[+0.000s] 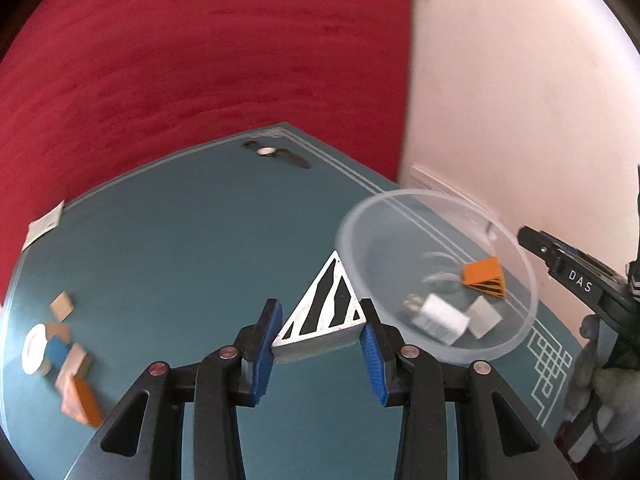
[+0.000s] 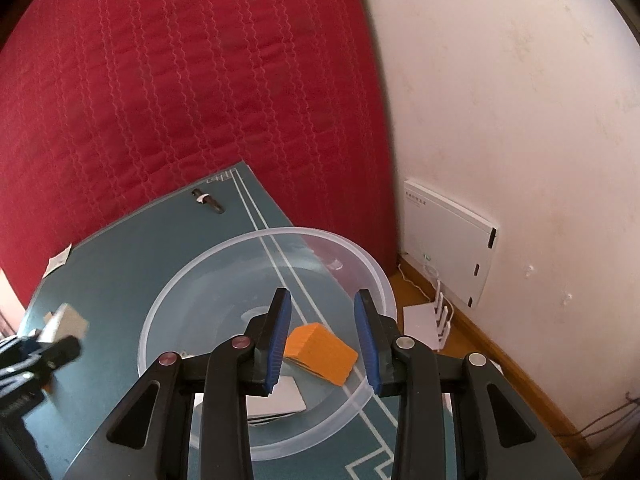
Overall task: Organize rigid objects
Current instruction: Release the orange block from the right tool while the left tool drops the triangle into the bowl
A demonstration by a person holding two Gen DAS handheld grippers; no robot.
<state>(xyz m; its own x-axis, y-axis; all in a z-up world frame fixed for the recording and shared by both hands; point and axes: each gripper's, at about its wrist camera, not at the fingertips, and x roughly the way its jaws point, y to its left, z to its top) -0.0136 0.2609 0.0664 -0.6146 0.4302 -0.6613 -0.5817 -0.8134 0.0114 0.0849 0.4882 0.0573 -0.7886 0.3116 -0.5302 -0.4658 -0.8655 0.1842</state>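
1. The red quilted cover (image 2: pixel 180 92) rises far beyond both tongs, behind the teal mat (image 1: pixel 168 248) they work over.
2. The clear plastic bowl (image 1: pixel 524 264) sits on that mat, just to the right of the left gripper (image 1: pixel 320 334) and directly under the right gripper (image 2: pixel 322 336).
3. The left gripper pinches a white wedge with black stripes (image 1: pixel 326 312) between its blue pads, the wedge's tip reaching the bowl's near rim.
4. The right gripper hangs over the bowl, its pads drawn close with nothing between them.
5. An orange wedge (image 2: pixel 322 354) lies in the bowl below the right gripper, beside a white charger (image 1: pixel 436 318) and a pale block (image 1: pixel 486 316).
6. More small blocks (image 1: pixel 74 368) lie well off to the left gripper's left.
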